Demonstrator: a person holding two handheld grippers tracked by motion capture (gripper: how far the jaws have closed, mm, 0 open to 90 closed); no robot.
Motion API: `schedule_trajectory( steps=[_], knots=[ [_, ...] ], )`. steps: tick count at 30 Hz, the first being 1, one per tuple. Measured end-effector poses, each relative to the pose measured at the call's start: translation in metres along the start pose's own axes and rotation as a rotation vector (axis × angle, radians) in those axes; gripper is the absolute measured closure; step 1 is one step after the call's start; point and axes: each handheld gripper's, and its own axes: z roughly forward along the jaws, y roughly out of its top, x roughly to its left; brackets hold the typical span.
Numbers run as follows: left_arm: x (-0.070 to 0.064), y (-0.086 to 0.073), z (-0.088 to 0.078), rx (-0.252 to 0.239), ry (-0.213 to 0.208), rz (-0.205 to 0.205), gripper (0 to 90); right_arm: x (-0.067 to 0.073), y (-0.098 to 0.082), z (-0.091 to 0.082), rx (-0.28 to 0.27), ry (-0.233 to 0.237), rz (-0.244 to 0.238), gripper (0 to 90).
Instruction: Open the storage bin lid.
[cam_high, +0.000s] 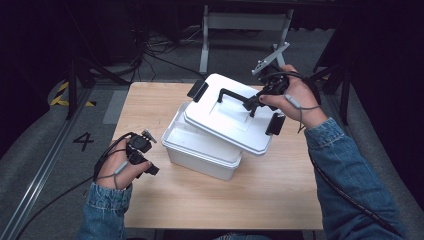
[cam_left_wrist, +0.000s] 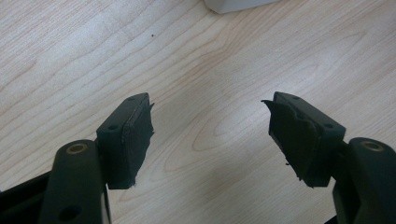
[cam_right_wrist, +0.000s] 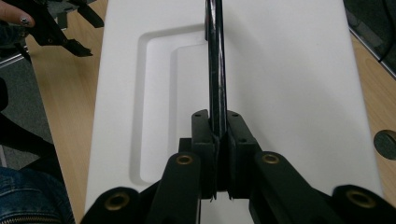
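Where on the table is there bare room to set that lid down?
The bare wood between the white box and the near table edge is roomiest. Another patch lies far left, beyond the left gripper. The far right corner is crowded by the right gripper holding the lid.

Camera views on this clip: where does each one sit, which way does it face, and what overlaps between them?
High view: above the person's side, looking forward and down on the wooden table; both denim sleeves and hands show.
Left gripper view: rides the left gripper, facing bare tabletop between its open jaws.
Right gripper view: rides the right gripper, looking along the lid's black handle.
Shared: high and right gripper views both show the white lid.
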Motion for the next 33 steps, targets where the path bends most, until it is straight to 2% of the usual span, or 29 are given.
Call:
schedule_trajectory(
  steps=[8, 16, 26, 33],
  knots=[
    [-0.001, 0.000, 0.001, -0.001, -0.007, -0.011, 31.2, -0.011, -0.016, -0.014, -0.001, -0.023, 0.034, 84.7],
    [-0.001, 0.000, 0.001, -0.001, -0.008, -0.010, 31.2, -0.027, -0.036, -0.029, -0.011, -0.053, 0.094, 84.7],
    [-0.001, 0.000, 0.001, 0.001, -0.010, -0.012, 31.4, -0.052, -0.064, -0.045, -0.016, -0.116, 0.171, 84.7],
    [-0.002, 0.001, 0.001, -0.003, -0.006, -0.010, 31.5, -0.068, -0.085, -0.049, -0.009, -0.161, 0.228, 84.7]
  ],
)
